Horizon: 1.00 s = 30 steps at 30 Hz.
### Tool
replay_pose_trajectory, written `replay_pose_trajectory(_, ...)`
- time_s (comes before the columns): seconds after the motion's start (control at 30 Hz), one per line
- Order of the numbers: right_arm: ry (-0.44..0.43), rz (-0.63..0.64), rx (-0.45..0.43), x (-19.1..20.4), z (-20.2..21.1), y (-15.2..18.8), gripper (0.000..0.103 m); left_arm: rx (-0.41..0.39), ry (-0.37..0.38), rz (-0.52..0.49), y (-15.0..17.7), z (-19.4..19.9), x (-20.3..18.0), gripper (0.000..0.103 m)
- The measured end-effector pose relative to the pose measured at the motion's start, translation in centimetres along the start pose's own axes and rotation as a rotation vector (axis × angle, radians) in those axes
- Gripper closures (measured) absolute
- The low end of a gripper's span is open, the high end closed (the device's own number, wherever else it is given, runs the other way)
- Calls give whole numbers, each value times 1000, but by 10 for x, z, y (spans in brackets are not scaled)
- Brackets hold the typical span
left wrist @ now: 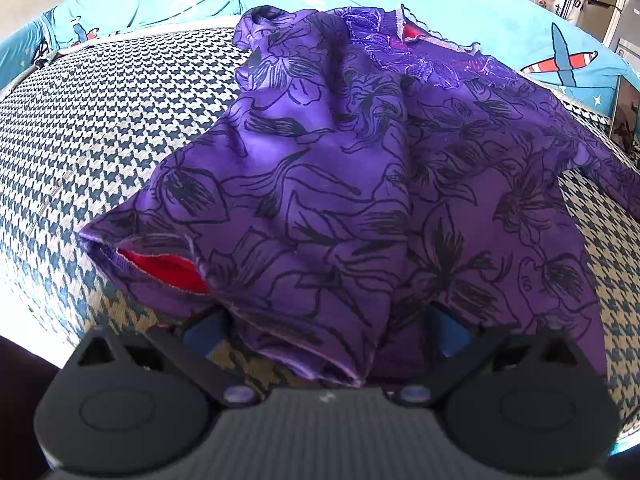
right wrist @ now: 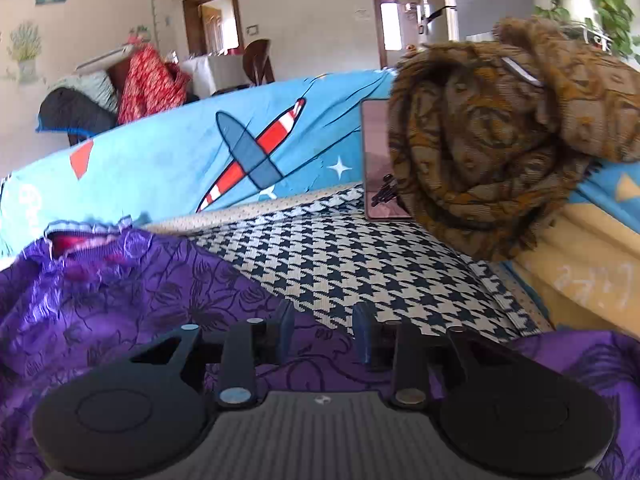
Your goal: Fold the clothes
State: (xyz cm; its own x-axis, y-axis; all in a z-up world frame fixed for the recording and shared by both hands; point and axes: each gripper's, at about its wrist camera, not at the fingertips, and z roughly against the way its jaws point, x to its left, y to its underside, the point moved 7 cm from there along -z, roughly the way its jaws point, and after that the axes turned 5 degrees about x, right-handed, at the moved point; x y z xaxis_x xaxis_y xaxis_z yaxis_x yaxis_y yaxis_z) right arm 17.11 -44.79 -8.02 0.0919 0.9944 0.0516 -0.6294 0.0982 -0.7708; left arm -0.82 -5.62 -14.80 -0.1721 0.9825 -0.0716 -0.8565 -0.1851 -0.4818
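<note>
A purple garment with black flower outlines lies crumpled on a houndstooth cushion. Its lace neckline is at the far end, and red lining shows at a near opening. My left gripper stands wide open at the near hem. Loose folds of the hem lie between its blue pads without being pinched. In the right wrist view the same garment fills the lower left. My right gripper hovers over its edge, partly open, with nothing between its pads.
A brown patterned cloth is heaped at the right end of the couch. A pinkish flat panel leans behind it. A blue airplane-print cover drapes the backrest. Bare houndstooth cushion lies between the purple garment and the brown heap.
</note>
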Motion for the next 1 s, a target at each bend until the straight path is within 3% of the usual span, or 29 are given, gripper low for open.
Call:
replay_pose_trajectory(0.13, 37, 126, 64, 17, -31, 4, 56, 3, 2, 5, -3, 0, 1, 0)
replay_pose_trajectory(0.23, 55, 194, 79, 24, -47, 8, 56, 6, -1, 9, -6, -1, 1, 0)
replay_pose_trajectory(0.27, 60, 208, 66, 26, -50, 8, 62, 7, -2, 10, -6, -1, 1, 0)
replay_pose_trajectory(0.3, 63, 215, 60, 28, -52, 6, 88, 7, -3, 10, -6, -1, 0, 0)
replay_pose_trajectory(0.33, 66, 220, 56, 30, -53, 3, 96, 8, -3, 12, -7, -1, 1, 0)
replay_pose_trajectory(0.47, 104, 237, 14, 37, -59, -6, 100, 12, 2, 21, -8, -2, 0, 0)
replay_pose_trajectory(0.57, 143, 190, -86, 39, -54, -23, 100, 13, 4, 25, -8, -2, 0, 0)
replay_pose_trajectory(0.67, 254, 154, -148, 34, -51, -37, 99, 15, 2, 22, -7, -1, -1, 0)
replay_pose_trajectory(0.77, 334, 75, -90, 21, -52, -38, 99, 15, 7, 20, -7, -1, 0, 0)
replay_pose_trajectory(0.83, 298, 45, -103, 24, -39, -39, 98, 15, 15, 26, -7, 0, 1, 0)
replay_pose_trajectory(1.0, 99, 101, -109, 69, 7, -21, 86, 6, 47, 68, -7, 6, 6, 0)
